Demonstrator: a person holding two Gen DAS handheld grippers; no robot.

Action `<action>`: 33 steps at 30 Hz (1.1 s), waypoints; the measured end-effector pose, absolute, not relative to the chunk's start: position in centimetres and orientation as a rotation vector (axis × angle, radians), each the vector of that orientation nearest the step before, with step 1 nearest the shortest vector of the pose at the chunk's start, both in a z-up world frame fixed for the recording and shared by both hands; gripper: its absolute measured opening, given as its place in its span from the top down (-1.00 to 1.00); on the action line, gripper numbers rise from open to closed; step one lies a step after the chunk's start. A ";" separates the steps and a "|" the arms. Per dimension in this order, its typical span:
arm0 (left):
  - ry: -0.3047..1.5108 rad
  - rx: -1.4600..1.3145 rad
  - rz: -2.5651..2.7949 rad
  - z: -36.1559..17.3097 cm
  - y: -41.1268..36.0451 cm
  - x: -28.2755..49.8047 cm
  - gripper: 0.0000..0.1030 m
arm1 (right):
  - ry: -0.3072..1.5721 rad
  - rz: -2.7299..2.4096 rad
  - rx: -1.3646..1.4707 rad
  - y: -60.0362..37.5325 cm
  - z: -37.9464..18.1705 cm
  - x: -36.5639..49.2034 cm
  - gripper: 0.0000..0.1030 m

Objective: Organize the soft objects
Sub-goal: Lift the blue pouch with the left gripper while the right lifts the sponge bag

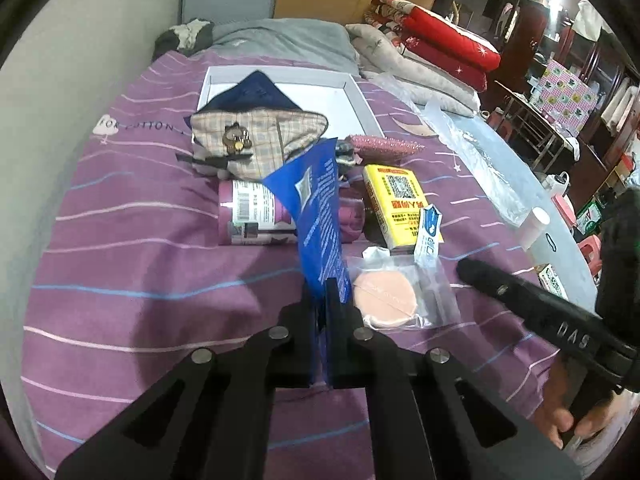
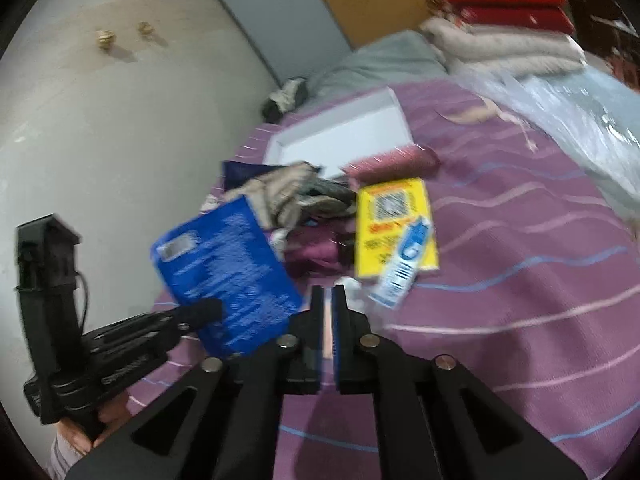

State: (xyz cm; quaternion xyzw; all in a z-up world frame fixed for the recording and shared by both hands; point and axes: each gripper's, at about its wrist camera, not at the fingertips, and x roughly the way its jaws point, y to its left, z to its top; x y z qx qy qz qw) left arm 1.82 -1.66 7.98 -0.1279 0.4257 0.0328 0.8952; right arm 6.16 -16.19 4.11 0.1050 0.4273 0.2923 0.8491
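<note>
blue packet (image 1: 318, 216): glossy plastic | bedsheet (image 1: 140, 280): matt striped cloth | yellow box (image 1: 396, 204): smooth card

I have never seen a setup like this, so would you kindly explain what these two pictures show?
A person holds a two-finger gripper in each hand, and each gripper carries a fisheye camera looking along its fingers, one picture each. The left gripper is shut on a blue packet, lifted above a purple striped bedsheet. The right gripper holds nothing; its jaws stand slightly apart. On the sheet lie a plaid pouch, a yellow box, a bagged powder puff, a labelled pink roll and a white tray.
</note>
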 end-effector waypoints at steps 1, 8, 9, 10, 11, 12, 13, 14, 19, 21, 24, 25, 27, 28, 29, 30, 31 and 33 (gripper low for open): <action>0.886 -0.264 0.075 7.8 -1.6 1.9 0.91 | 0.930 0.602 0.216 -16.2 3.7 6.3 0.15; 0.893 -0.253 0.133 7.2 -0.9 1.5 0.91 | 0.990 0.583 0.022 -12.1 2.1 5.6 -0.43; 0.892 -0.253 0.142 7.1 -0.7 1.4 0.91 | 0.990 0.588 -0.010 -11.4 2.0 5.4 -0.43; 0.891 -0.248 0.153 7.0 -0.6 1.3 0.90 | 0.989 0.590 -0.024 -11.0 1.8 5.2 -0.43; 0.891 -0.243 0.159 7.0 -0.6 1.2 0.90 | 0.997 0.592 -0.039 -10.3 1.4 5.2 -0.43; 0.893 -0.236 0.165 6.8 -0.5 1.1 0.90 | 1.004 0.585 -0.048 -9.9 1.0 5.3 -0.43; 0.895 -0.235 0.170 6.7 -0.4 1.0 0.90 | 1.013 0.561 -0.064 -9.5 0.5 5.4 -0.43; 0.895 -0.239 0.171 6.5 -0.3 1.0 0.90 | 1.014 0.549 -0.073 -9.4 0.2 5.5 -0.40; 0.893 -0.254 0.170 6.1 0.1 0.8 0.90 | 0.975 0.520 -0.077 -10.0 -0.1 5.0 0.50; 0.887 -0.266 0.163 6.2 0.2 0.6 0.90 | 0.961 0.570 -0.020 -10.8 0.1 4.8 0.83; 0.874 -0.283 0.144 6.8 0.3 0.4 0.90 | 0.905 0.650 0.027 -11.6 1.2 3.8 0.92; 0.869 -0.283 0.140 7.0 0.3 0.3 0.90 | 0.882 0.659 0.026 -11.6 1.6 3.5 0.92; 0.856 -0.282 0.132 7.8 0.4 0.2 0.91 | 0.822 0.679 0.012 -11.7 3.0 2.8 0.92; 0.846 -0.283 0.127 8.3 0.4 0.2 0.91 | 0.806 0.689 0.008 -11.7 3.5 2.7 0.93; 0.841 -0.286 0.122 8.6 0.4 0.2 0.91 | 0.788 0.705 0.005 -11.8 4.3 2.5 0.93; 0.835 -0.292 0.115 9.1 0.5 0.2 0.91 | 0.783 0.713 0.009 -11.5 4.8 2.7 0.93; 0.832 -0.299 0.109 9.6 0.7 0.2 0.91 | 0.779 0.720 0.018 -11.7 5.2 2.7 0.93; 0.819 -0.315 0.094 10.6 1.0 0.2 0.91 | 0.782 0.741 0.040 -12.1 6.2 2.8 0.93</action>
